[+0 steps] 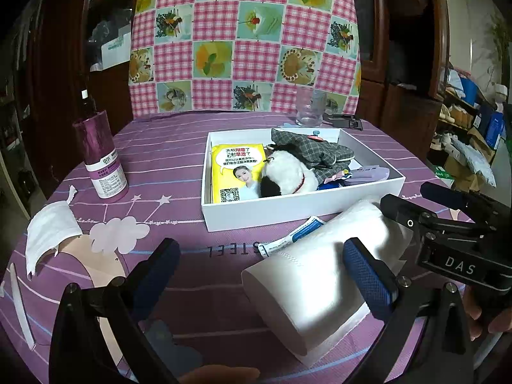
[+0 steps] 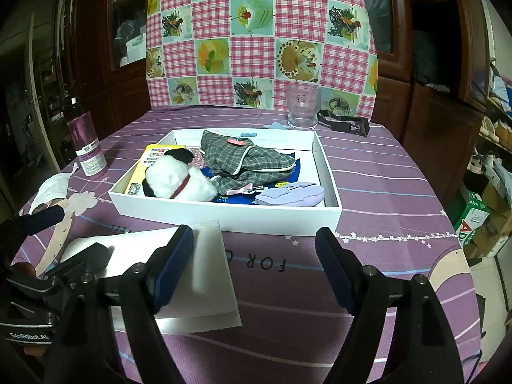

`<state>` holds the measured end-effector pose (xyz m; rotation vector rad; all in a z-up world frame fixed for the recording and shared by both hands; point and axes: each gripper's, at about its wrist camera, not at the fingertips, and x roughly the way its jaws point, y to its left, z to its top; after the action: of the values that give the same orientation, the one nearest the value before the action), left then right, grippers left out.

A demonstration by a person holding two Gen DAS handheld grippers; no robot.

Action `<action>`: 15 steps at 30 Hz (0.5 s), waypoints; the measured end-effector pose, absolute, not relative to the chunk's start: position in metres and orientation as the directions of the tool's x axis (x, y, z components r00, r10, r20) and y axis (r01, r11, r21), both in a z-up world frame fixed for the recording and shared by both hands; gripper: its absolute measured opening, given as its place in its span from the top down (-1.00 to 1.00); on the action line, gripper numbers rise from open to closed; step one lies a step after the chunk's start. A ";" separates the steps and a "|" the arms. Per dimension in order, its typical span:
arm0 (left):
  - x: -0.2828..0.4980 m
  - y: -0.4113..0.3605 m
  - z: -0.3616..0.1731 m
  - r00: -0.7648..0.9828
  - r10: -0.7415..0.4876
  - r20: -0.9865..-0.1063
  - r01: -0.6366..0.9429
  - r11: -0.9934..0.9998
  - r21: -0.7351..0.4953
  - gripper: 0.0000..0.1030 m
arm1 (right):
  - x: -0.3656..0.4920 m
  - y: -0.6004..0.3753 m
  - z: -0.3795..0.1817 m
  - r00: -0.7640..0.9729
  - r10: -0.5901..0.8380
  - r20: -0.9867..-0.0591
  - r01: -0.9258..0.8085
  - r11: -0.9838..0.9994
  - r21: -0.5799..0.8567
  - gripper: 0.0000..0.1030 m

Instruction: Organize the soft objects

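The soft white paper roll (image 1: 315, 275) is being approached by both wide-open grippers, left (image 1: 265, 268) and right (image 2: 256, 265), and is best squeezed gently across its middle before being lifted into the white cardboard box (image 2: 230, 216).

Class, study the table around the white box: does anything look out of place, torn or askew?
Yes. A torn, crumpled white tissue lies loose at the table's left edge, far from the white box. A toilet roll lies on its side outside the box.
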<state>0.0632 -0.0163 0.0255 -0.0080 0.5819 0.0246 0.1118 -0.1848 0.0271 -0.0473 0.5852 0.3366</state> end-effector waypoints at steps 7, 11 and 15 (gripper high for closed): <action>0.063 -0.017 0.025 0.835 0.022 -0.549 -0.026 1.000 0.000 -1.00 | 0.112 -0.185 0.027 0.781 0.298 -0.549 -0.325 0.944 0.051 -0.54; 0.063 -0.017 0.025 0.835 0.022 -0.549 -0.026 1.000 0.001 -1.00 | 0.112 -0.185 0.027 0.781 0.298 -0.549 -0.325 0.944 0.051 -0.54; 0.063 -0.017 0.025 0.835 0.022 -0.549 -0.026 1.000 0.001 -1.00 | 0.112 -0.185 0.027 0.781 0.298 -0.549 -0.325 0.944 0.051 -0.54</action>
<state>0.0632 -0.0167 0.0253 -0.0070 0.5814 0.0254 0.1121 -0.1850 0.0270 -0.0476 0.5853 0.3368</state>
